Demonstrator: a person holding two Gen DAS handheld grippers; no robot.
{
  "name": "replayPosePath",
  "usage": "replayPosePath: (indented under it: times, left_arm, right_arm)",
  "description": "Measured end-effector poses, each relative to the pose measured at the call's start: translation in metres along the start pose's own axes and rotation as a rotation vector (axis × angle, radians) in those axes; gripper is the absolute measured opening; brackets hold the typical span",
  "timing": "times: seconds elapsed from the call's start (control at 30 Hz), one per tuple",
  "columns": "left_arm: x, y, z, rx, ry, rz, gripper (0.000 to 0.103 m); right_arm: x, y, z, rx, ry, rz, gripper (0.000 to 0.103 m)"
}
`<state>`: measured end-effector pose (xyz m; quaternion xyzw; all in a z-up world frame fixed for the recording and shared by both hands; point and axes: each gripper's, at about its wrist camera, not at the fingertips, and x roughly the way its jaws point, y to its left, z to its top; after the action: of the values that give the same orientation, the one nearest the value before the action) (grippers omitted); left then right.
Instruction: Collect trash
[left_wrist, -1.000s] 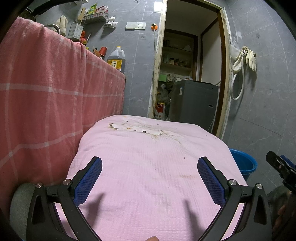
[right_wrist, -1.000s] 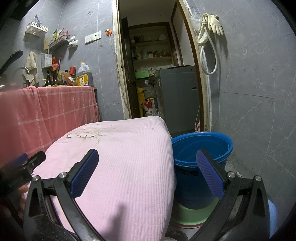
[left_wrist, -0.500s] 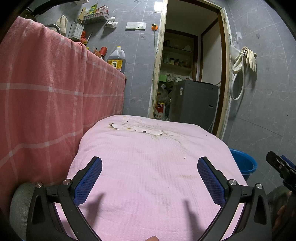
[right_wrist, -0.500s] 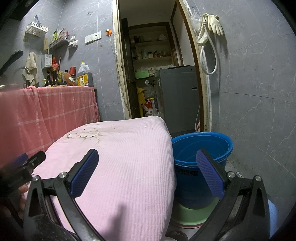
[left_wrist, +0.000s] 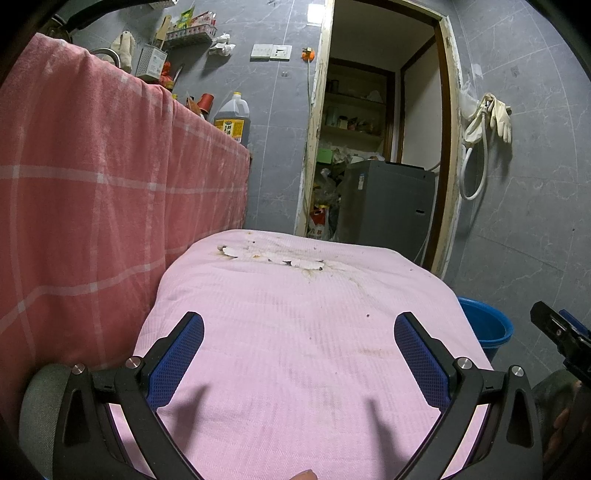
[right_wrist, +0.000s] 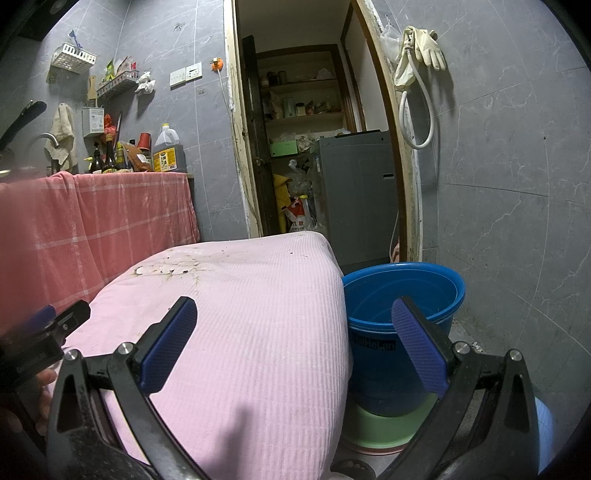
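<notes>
Both tools, left (left_wrist: 298, 349) and right (right_wrist: 293, 334), gape wide, holding nothing.

Nothing moves between the earlier pictures and now. Both views look the same, and no thing changes its place.

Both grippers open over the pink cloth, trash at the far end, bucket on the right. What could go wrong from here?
1. The white scraps look thin and flat against the pink cloth; the left gripper may pinch fabric with them, or miss.
2. Small dark crumbs are scattered around; two fingers will likely leave them behind.
3. The blue bucket sits beside and below the cloth's right edge; light scraps carried across by the right gripper could drop outside it.
</notes>
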<state>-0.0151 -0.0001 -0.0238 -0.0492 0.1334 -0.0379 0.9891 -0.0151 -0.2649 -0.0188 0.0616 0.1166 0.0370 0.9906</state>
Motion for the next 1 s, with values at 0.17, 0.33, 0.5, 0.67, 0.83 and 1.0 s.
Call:
replayPosePath:
  times: [0.17, 0.33, 0.5, 0.67, 0.83, 1.0]
  left_arm:
    - [-0.0020, 0.0012, -0.0016, 0.002, -0.009, -0.007, 0.101]
    - [-0.0034, 0.0013, -0.0025, 0.001, -0.010, -0.008, 0.101]
    - [-0.0028, 0.0025, -0.0020, 0.000, -0.010, -0.009, 0.101]
    - [-0.0037, 0.0009, -0.0023, -0.005, -0.006, -0.012, 0.101]
    - [-0.0050, -0.0012, -0.0020, -0.004, -0.009, -0.004, 0.101]
    - [-0.0007, 0.0026, -0.0018, -0.012, 0.005, 0.005, 0.101]
  right_arm:
    - [0.0001, 0.0001, -0.0001, -0.001, 0.003, 0.000, 0.103]
    - [-0.0001, 0.0010, 0.0002, -0.001, 0.003, -0.001, 0.103]
    - [-0.0005, 0.0012, 0.0004, -0.001, 0.003, -0.001, 0.103]
    - [-0.0002, 0.0014, 0.0003, -0.001, 0.004, -0.002, 0.103]
    - [-0.0002, 0.0011, 0.0004, -0.001, 0.004, -0.001, 0.103]
    - [-0.0003, 0.0008, 0.0005, -0.001, 0.004, -0.002, 0.103]
